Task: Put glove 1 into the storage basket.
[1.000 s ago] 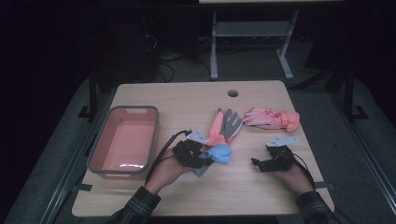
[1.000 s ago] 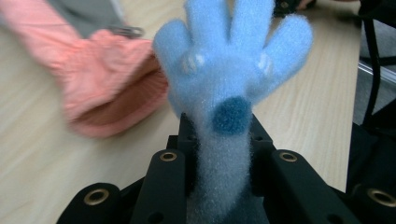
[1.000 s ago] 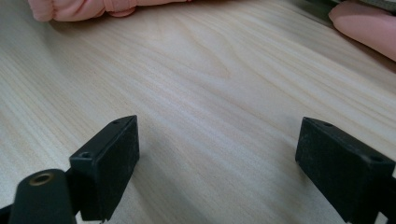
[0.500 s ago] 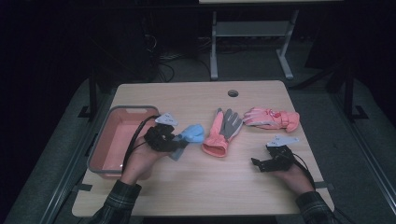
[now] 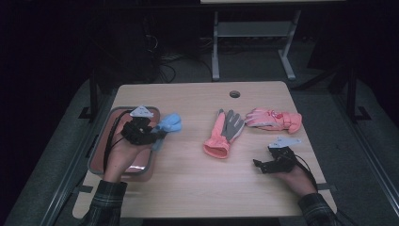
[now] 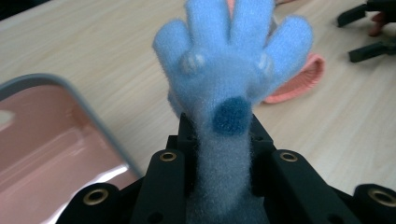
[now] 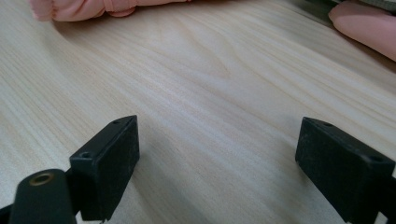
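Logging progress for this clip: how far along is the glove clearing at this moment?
Nothing lies in the pink tray yet. In hand: the left gripper is shut on the blue glove, held at the tray's edge. Left: dropping it in, and possibly the orange-and-grey glove and pink glove lying on the table. The right gripper rests open.
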{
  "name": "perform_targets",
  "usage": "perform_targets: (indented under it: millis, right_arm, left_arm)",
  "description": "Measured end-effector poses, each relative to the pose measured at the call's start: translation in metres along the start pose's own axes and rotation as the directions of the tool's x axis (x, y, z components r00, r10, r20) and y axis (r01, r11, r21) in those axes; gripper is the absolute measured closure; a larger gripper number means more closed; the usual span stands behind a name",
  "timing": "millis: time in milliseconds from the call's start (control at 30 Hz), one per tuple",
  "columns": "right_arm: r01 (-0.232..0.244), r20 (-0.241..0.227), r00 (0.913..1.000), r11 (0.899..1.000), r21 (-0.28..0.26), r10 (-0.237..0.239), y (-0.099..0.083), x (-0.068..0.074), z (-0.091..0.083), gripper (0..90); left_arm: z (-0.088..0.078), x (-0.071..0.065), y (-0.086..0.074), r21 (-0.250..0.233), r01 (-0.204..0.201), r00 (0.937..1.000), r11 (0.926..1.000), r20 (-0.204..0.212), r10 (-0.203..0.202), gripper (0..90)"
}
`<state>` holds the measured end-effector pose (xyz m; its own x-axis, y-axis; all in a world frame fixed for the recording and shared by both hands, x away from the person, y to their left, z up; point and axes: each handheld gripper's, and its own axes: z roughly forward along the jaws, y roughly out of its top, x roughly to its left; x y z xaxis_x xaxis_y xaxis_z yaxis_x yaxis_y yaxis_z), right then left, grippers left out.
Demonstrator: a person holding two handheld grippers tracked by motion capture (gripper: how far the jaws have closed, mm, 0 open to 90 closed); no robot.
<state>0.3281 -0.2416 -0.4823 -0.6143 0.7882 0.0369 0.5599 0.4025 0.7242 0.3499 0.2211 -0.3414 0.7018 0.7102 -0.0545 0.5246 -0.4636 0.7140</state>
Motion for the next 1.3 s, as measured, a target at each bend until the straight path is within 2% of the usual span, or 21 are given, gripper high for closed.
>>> perform_targets:
  millis: [67, 167, 267, 300, 333, 367, 400, 467, 500, 600, 700, 933, 1033, 1133, 1233, 1267, 1300]
  right_arm:
    - [-0.001, 0.0, 1.0, 1.0, -0.001, 0.001, 0.0, 0.0, 0.0, 13.0]
    - [0.0, 0.0, 1.0, 1.0, 0.0, 0.0, 0.0, 0.0, 0.0, 13.0]
    - [0.0, 0.0, 1.0, 1.0, 0.0, 0.0, 0.0, 0.0, 0.0, 13.0]
    - [0.0, 0.0, 1.0, 1.0, 0.0, 0.0, 0.0, 0.0, 0.0, 13.0]
    - [0.0, 0.0, 1.0, 1.0, 0.0, 0.0, 0.0, 0.0, 0.0, 13.0]
    - [0.001, 0.0, 1.0, 1.0, 0.0, -0.001, 0.0, 0.0, 0.0, 13.0]
    - [0.0, 0.0, 1.0, 1.0, 0.0, 0.0, 0.0, 0.0, 0.0, 13.0]
    - [0.0, 0.0, 1.0, 1.0, 0.0, 0.0, 0.0, 0.0, 0.0, 13.0]
    - [0.0, 0.0, 1.0, 1.0, 0.0, 0.0, 0.0, 0.0, 0.0, 13.0]
    - [-0.001, 0.0, 1.0, 1.0, 0.0, 0.001, 0.0, 0.0, 0.0, 13.0]
    - [0.0, 0.0, 1.0, 1.0, 0.0, 0.0, 0.0, 0.0, 0.0, 13.0]
    - [-0.006, -0.001, 1.0, 1.0, -0.002, 0.006, 0.0, 0.0, 0.0, 13.1]
    - [-0.008, -0.001, 1.0, 1.0, -0.003, 0.008, 0.0, 0.0, 0.0, 13.0]
    - [-0.008, 0.0, 1.0, 1.0, -0.002, 0.008, 0.0, 0.0, 0.0, 13.1]
    - [-0.008, 0.0, 1.0, 1.0, -0.002, 0.008, 0.0, 0.0, 0.0, 13.1]
    - [-0.008, 0.0, 1.0, 1.0, -0.002, 0.008, 0.0, 0.0, 0.0, 13.1]
    - [-0.008, 0.0, 1.0, 1.0, -0.002, 0.008, 0.0, 0.0, 0.0, 13.1]
  left_arm:
    - [-0.002, 0.003, -0.001, -0.002, 0.004, 1.0, 1.0, -0.008, -0.004, 73.6]
    - [-0.009, 0.015, -0.006, -0.005, 0.027, 0.9982, 0.9996, -0.052, -0.028, 73.6]
    - [-0.013, 0.025, -0.012, -0.009, 0.054, 0.9939, 0.9985, -0.096, -0.055, 73.6]
    - [-0.013, 0.025, -0.012, -0.009, 0.054, 0.9939, 0.9985, -0.096, -0.055, 73.6]
    - [-0.015, 0.031, -0.015, -0.003, 0.064, 0.9906, 0.998, -0.121, -0.064, 73.6]
    - [-0.015, 0.031, -0.015, -0.003, 0.064, 0.9906, 0.998, -0.121, -0.064, 73.5]
    - [-0.016, 0.039, -0.019, 0.006, 0.078, 0.9856, 0.9969, -0.151, -0.076, 73.6]
    - [-0.016, 0.047, -0.024, 0.01, 0.094, 0.9801, 0.9955, -0.176, -0.091, 73.5]
    - [-0.016, 0.047, -0.024, 0.01, 0.094, 0.9801, 0.9955, -0.176, -0.091, 73.5]
    - [-0.014, 0.06, -0.031, 0.02, 0.126, 0.9726, 0.9918, -0.199, -0.12, 73.4]
    - [-0.007, 0.07, -0.036, 0.031, 0.15, 0.9677, 0.9883, -0.21, -0.14, 73.3]
    - [0.019, 0.088, -0.04, 0.096, 0.171, 0.9598, 0.9806, -0.241, -0.144, 72.6]
    - [0.033, 0.095, -0.043, 0.119, 0.2, 0.9548, 0.9727, -0.247, -0.166, 72.1]
    - [0.045, 0.098, -0.046, 0.166, 0.212, 0.9548, 0.9631, -0.245, -0.168, 71.3]
    - [0.055, 0.101, -0.051, 0.184, 0.224, 0.9544, 0.9571, -0.24, -0.177, 70.7]
    - [0.058, 0.103, -0.054, 0.204, 0.231, 0.9523, 0.9513, -0.247, -0.179, 70.1]
    - [0.058, 0.103, -0.054, 0.204, 0.231, 0.9523, 0.9513, -0.247, -0.179, 69.2]
